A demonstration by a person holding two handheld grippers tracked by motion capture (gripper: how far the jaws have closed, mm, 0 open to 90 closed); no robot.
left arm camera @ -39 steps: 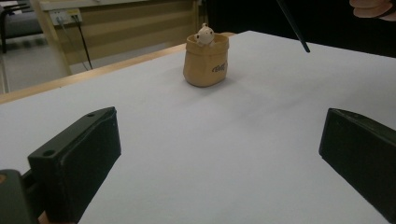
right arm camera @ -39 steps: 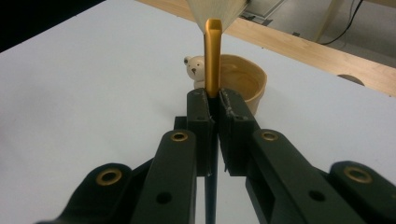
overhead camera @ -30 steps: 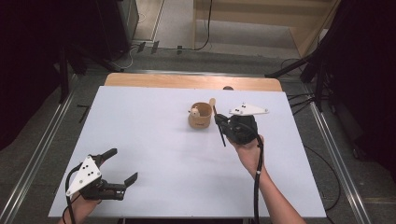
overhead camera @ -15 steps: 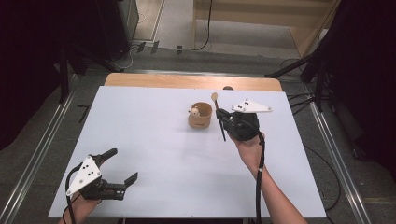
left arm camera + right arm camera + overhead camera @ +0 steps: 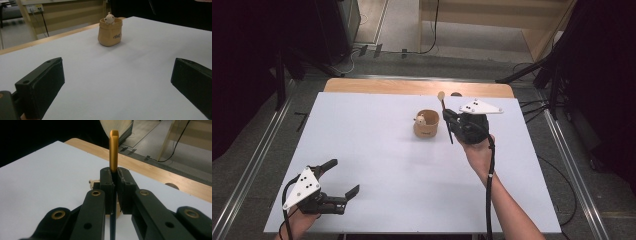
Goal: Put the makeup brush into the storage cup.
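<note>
A small tan pouch stands upright on the white table, right of its middle, with a little white figure peeking out of its top. Just right of the pouch my right gripper is shut on a slim brush with a black handle, gold ferrule and pale head, held nearly upright. My left gripper rests open near the table's front left corner, nothing between its jaws, and faces the pouch.
A wooden strip with a small round hole runs along the table's far edge. Metal floor rails flank both sides. A black cable trails down the right forearm.
My right gripper has lifted the brush slightly up and away, so its pale head sits farther toward the table's back edge. The left gripper and the pouch have stayed put.
</note>
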